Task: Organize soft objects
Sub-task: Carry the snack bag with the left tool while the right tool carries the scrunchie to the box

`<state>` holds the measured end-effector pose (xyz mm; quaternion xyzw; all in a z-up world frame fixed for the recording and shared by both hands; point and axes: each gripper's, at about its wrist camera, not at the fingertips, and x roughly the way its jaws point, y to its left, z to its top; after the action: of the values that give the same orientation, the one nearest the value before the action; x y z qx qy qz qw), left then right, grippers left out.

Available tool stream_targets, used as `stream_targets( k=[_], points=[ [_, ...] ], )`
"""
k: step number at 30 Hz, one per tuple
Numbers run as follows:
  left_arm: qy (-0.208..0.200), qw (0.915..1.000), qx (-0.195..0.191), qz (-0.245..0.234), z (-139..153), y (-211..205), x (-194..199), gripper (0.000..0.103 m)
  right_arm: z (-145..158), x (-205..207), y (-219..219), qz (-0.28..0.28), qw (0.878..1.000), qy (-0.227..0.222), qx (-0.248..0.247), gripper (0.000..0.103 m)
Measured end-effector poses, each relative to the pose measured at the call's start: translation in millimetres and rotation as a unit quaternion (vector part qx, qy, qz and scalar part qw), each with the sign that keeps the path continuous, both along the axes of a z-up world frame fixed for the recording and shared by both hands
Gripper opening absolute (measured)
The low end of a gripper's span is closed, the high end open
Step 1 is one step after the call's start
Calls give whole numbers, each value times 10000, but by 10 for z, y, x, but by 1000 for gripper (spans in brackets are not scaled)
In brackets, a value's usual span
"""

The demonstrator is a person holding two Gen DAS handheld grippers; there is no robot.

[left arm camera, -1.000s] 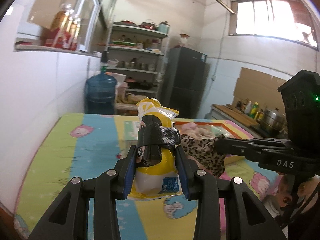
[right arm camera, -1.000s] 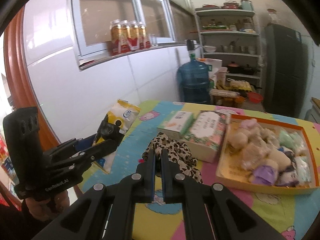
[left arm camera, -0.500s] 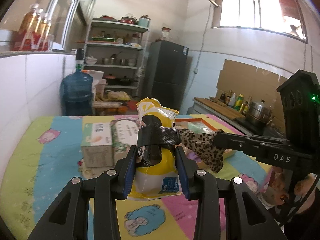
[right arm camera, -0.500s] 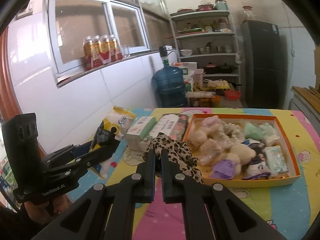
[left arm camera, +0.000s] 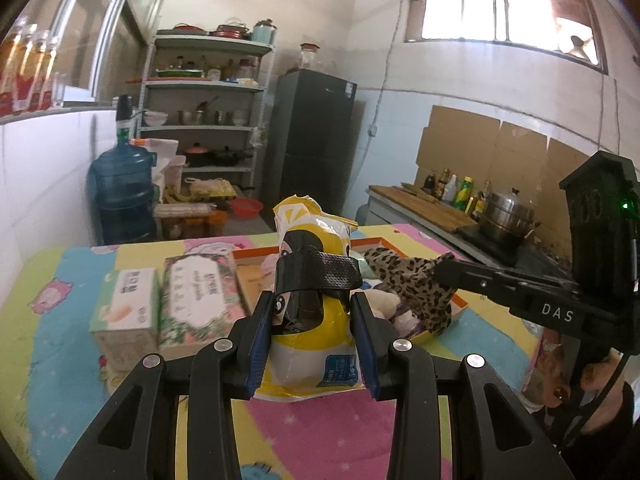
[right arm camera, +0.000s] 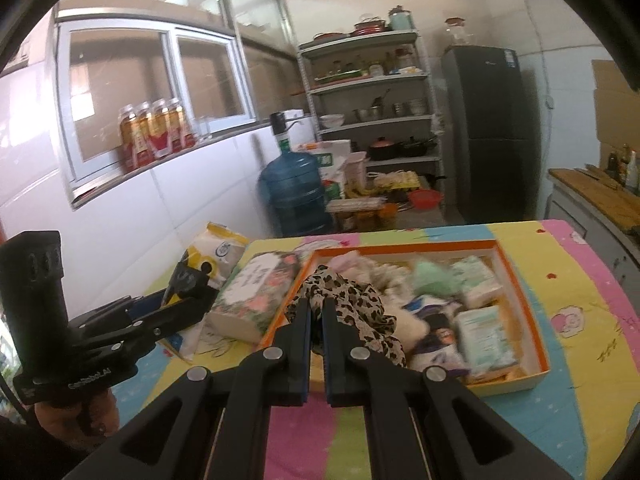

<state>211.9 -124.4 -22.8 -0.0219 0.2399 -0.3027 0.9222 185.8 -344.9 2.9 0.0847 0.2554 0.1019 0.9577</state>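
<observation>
Below my jaws a table in a pastel cartoon-patterned cloth (right arm camera: 560, 280) carries an orange-rimmed cardboard tray (right arm camera: 536, 332) of soft bundles, with a floral tissue pack (right arm camera: 256, 296) touching its left side and a pale green tissue box (left arm camera: 124, 304) just beyond that.

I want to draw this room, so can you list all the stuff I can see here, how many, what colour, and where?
Snack bag: one, yellow and white, held in left tongs.
Leopard cloth: one, brown spotted, held in right tongs, over the box.
Box: one, orange-rimmed, on table, full of soft things.
Tissue packs: two, green and floral, left of box.
Table: one, colourful cartoon cover.
Water jug: one, blue, on floor.
Fridge: one, dark, back wall.
Shelf: one, white, beside fridge.
Left tongs: black, shut on bag.
Right tongs: black, shut on cloth.
</observation>
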Motion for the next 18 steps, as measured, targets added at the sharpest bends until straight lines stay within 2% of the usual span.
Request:
stream_targets(
  k=[18],
  points=[
    [208,9990,248,-318,-67,-840,590,39,-105,436,-656,-336,9993,20,-154,5]
  ],
)
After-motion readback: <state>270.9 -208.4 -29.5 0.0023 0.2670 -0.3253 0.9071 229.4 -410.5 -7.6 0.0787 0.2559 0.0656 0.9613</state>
